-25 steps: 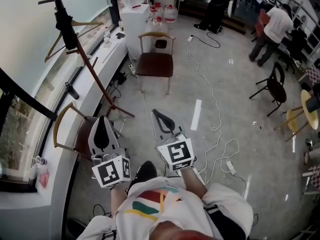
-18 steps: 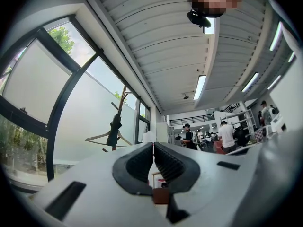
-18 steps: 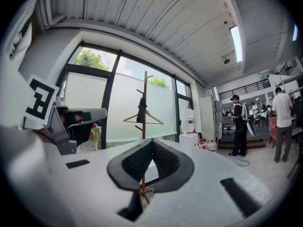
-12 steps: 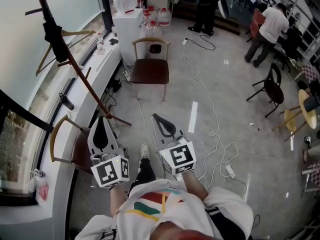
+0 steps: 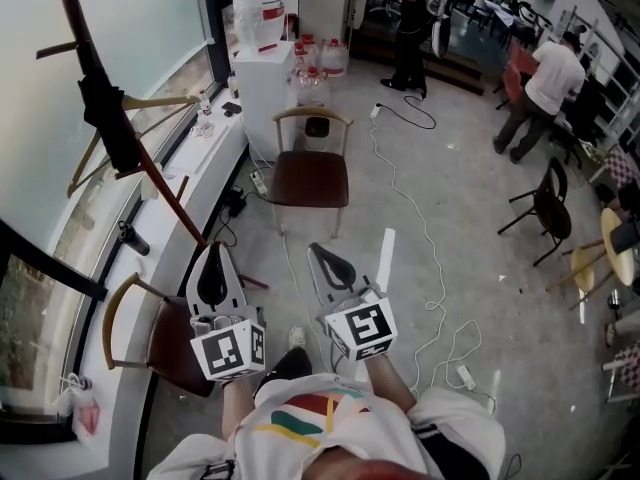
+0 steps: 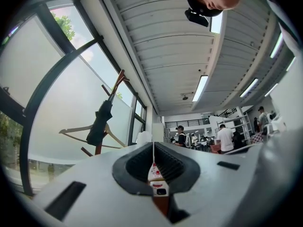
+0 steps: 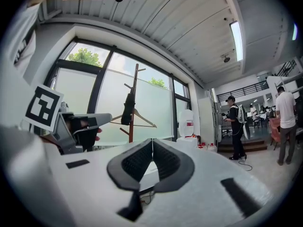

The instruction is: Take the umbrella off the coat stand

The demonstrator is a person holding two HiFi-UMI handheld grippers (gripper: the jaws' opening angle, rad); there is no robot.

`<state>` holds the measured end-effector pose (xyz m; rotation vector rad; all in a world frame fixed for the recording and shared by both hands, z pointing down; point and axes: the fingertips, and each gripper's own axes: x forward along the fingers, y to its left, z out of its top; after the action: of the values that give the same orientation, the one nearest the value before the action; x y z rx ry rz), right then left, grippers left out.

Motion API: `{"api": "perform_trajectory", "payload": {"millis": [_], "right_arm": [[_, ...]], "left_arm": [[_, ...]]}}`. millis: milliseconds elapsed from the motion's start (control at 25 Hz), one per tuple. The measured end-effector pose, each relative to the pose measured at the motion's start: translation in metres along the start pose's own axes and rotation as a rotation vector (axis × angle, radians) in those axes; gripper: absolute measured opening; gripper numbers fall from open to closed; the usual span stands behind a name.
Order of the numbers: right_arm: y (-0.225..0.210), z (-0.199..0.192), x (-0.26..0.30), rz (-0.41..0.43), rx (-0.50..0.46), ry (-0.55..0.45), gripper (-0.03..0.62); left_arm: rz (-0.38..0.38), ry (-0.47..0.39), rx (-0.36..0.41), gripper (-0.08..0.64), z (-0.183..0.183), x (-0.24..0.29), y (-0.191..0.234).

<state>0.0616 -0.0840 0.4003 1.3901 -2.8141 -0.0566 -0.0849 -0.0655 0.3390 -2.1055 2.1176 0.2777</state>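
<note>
Overhead, the head view is dominated by the frosted window wall (image 5: 130,18) from 9 to 12 o'clock and the grey floor (image 5: 450,168) from 1 to 5 o'clock.

The coat stand (image 5: 160,183) is a dark red-brown pole. It runs from 11 o'clock down towards frame centre, with its foot on the floor just beside the left gripper's tip.

A white cabinet (image 5: 265,88) stands at 12 o'clock, with water bottles (image 5: 318,60) beside it. One brown-seated chair (image 5: 312,178) stands below the cabinet. A second chair (image 5: 165,333) sits at 8 o'clock, partly under the left gripper.

The left gripper (image 5: 213,258) is at 7 o'clock. Its jaws are fully together with nothing between the pads, so only a thin seam shows at the tips (image 6: 153,148). The right gripper (image 5: 318,253) is at 6 o'clock, likewise closed and empty (image 7: 152,143).

The umbrella (image 5: 105,118) is black and folded. It hangs on the upper part of the coat stand at 10 o'clock, well apart from both grippers. In the left gripper view it appears at 10 o'clock of the jaw tips (image 6: 99,122). In the right gripper view it appears at 11 o'clock (image 7: 128,109).

A wooden hanger (image 5: 155,101) hangs on the stand beside the umbrella. A small black item (image 5: 135,238) lies on the sill at 9 o'clock. It is possibly a handheld appliance, but it is too small to identify.
</note>
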Motion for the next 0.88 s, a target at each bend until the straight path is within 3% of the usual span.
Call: {"api": "perform_trajectory", "payload": {"millis": [480,880], "right_arm": [[-0.035,0.029,0.144,0.009,0.009,-0.059,0.0],[-0.054,0.025,0.207,0.062,0.059,-0.057,0.0]], "left_arm": [[-0.066,-0.046,0.004,0.011,-0.006,0.139,0.042],[-0.083,-0.039,0.009,0.011,-0.022,0.197,0.046]]}}
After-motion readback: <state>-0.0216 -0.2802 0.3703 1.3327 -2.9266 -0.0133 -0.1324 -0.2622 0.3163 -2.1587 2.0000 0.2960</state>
